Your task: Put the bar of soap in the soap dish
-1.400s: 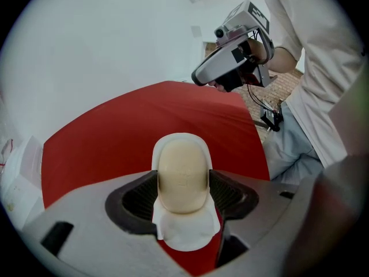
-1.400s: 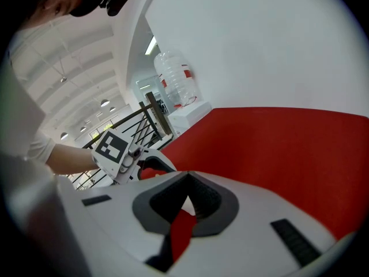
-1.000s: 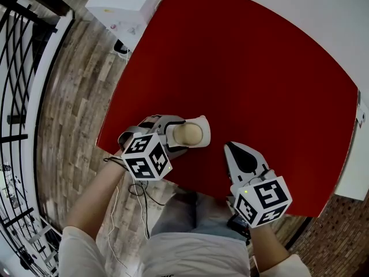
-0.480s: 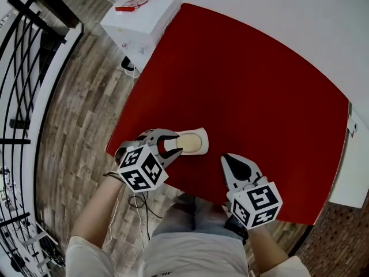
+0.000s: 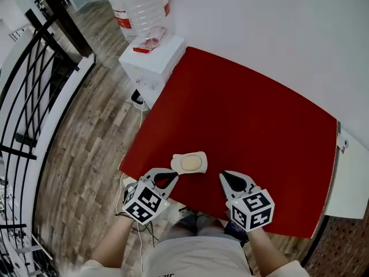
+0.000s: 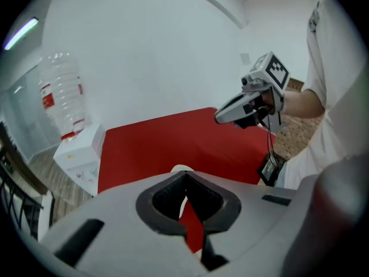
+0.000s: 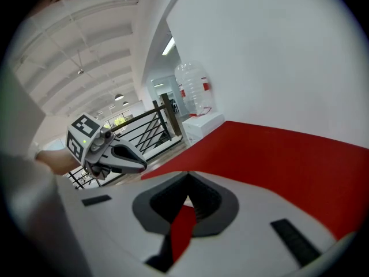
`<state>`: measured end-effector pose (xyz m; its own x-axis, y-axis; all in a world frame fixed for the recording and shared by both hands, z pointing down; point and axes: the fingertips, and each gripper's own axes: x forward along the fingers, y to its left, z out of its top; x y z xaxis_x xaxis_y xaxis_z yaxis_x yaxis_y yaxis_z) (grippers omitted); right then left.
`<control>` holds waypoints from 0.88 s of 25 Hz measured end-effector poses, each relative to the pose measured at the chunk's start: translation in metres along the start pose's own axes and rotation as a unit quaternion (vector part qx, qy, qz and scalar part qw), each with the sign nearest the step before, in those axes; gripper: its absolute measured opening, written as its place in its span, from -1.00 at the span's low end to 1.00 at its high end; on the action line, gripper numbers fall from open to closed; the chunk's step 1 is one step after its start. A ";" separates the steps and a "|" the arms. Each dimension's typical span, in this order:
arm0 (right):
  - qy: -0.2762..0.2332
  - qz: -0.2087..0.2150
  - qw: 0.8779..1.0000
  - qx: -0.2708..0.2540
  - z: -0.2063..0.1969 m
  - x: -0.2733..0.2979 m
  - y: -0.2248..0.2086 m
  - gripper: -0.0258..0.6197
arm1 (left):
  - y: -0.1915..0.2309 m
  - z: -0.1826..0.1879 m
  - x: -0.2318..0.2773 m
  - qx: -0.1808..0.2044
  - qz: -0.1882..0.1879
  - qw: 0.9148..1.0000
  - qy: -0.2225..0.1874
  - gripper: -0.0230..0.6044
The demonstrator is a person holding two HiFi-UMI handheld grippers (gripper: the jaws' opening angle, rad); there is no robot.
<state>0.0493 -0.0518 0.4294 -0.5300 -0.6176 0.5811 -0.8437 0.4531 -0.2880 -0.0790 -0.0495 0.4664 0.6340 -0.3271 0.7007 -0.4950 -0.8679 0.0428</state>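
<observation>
A beige bar of soap [image 5: 190, 164] lies in the white soap dish [image 5: 176, 163] near the front edge of the red table [image 5: 242, 114]. My left gripper [image 5: 174, 175] hovers just short of the dish on its near left side, shut and empty, apart from it. In the left gripper view only the dish's rim [image 6: 181, 168] peeks over the closed left gripper [image 6: 185, 173]. My right gripper [image 5: 221, 173] is to the right of the dish, shut with nothing in it. The right gripper [image 7: 187, 175] view shows bare red table ahead.
A white water dispenser [image 5: 153, 56] with a large clear bottle [image 5: 141, 4] stands off the table's far left corner. A black railing [image 5: 34, 97] runs along the left over wooden floor. A white wall [image 5: 277, 33] lies behind the table.
The left gripper, which was open around the soap in the dish, drew back toward me and closed empty. Both grippers rose and the soap stayed in the dish.
</observation>
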 end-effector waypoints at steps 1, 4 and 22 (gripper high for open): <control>-0.001 0.000 1.000 -0.004 0.002 -0.005 0.002 -0.91 | -0.001 0.004 -0.006 -0.027 0.017 0.999 -0.011 -0.90; -0.003 -0.002 1.000 -0.016 0.007 -0.019 0.008 -0.91 | -0.002 0.012 -0.027 -0.109 0.084 0.989 -0.047 -0.90; -0.007 0.005 1.000 -0.018 0.000 -0.035 0.037 -0.92 | -0.043 0.004 -0.069 -0.253 0.210 0.939 -0.095 -0.90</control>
<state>0.0362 -0.0132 0.3984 -0.5406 -0.6217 0.5668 -0.8344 0.4820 -0.2671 -0.0988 0.0091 0.4132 0.3895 -0.7037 0.5942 -0.9143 -0.3731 0.1574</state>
